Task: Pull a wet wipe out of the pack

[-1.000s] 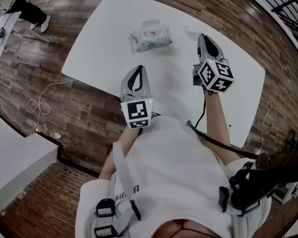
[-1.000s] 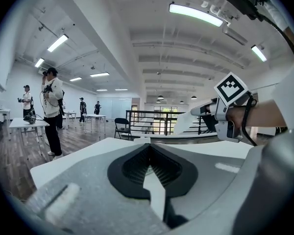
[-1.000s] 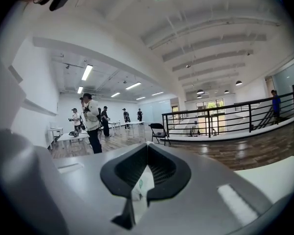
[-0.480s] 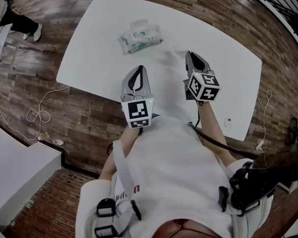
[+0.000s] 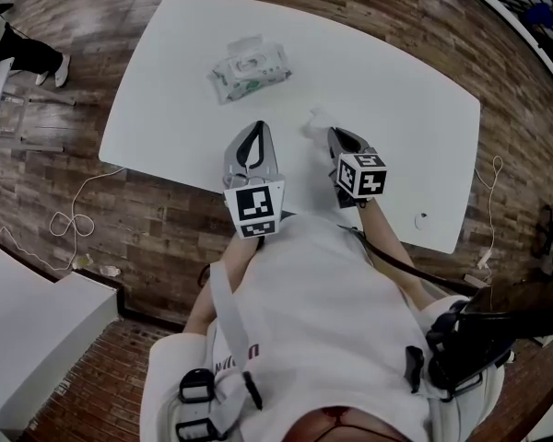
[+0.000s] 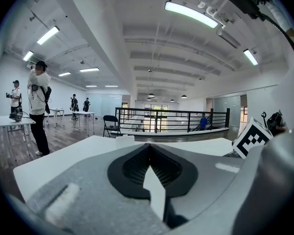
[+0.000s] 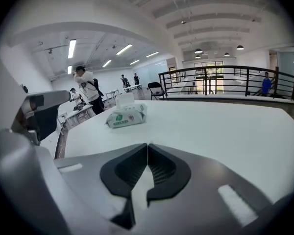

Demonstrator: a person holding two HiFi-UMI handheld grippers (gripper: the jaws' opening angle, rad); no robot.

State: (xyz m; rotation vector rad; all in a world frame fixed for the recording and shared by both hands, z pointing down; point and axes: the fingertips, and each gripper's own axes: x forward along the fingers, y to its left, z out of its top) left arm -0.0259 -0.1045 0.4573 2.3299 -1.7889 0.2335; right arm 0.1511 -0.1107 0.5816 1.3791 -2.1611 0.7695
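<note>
The green-and-white wet wipe pack (image 5: pixel 249 70) lies on the white table (image 5: pixel 415 109) at the far side, its lid flap raised; the right gripper view shows it (image 7: pixel 126 115) ahead and left. My right gripper (image 5: pixel 335 134) sits low over the table's near middle, jaws shut. A crumpled white wet wipe (image 5: pixel 314 123) sticks out at its tip; in its own view (image 7: pixel 147 145) the jaws hide the wipe. My left gripper (image 5: pixel 254 129) hovers at the near edge, shut with nothing in it (image 6: pixel 149 145), a hand's width left of the right one.
A small round object (image 5: pixel 422 219) lies near the table's right front edge. Cables (image 5: pixel 69 196) trail on the wooden floor at left, beside another white table (image 5: pixel 28 302). A person (image 6: pixel 39 106) stands by tables at far left, and a railing (image 7: pixel 220 80) runs behind.
My right gripper has come down and toward the near left, bringing the white wipe with it, away from the pack. The left gripper has hardly shifted.
</note>
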